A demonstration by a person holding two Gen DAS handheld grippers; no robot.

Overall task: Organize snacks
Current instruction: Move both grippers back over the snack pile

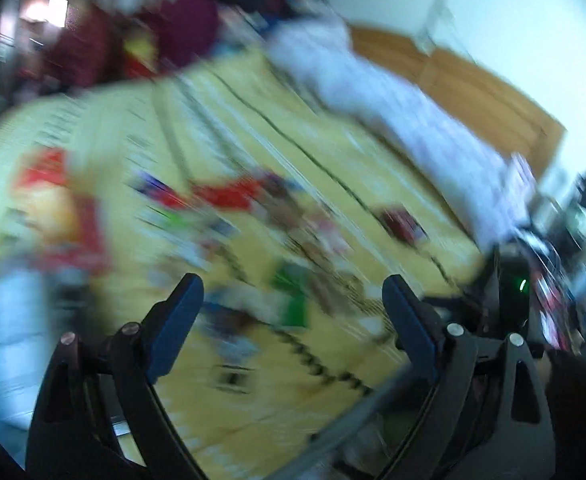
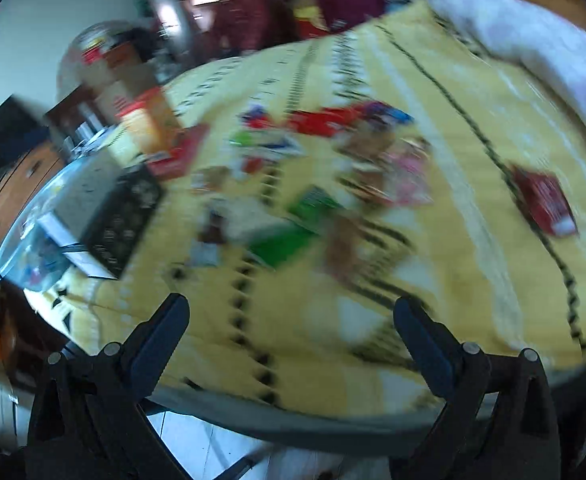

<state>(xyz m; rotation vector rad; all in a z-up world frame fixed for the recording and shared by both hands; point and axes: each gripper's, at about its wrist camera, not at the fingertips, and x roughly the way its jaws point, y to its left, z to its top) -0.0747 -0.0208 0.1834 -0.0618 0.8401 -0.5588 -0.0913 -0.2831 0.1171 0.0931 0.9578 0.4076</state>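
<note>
Both the left claw (image 1: pixel 293 292) and the right claw (image 2: pixel 291 314) are held wide apart with nothing between the fingers, presumably readied for a first pick. The snack packets (image 2: pixel 313 168) lie scattered across the middle of the bed (image 2: pixel 473 280), one red packet (image 2: pixel 545 200) apart toward its right edge. A dark box (image 2: pixel 121 216), probably meant to receive them, sits at the left edge.

One yellow patterned bedspread (image 2: pixel 433 280), one dark perforated crate (image 2: pixel 125 216), one separate red packet (image 2: pixel 545 200), one green packet (image 2: pixel 281 240); remaining snack wrappers too blurred to count.
</note>
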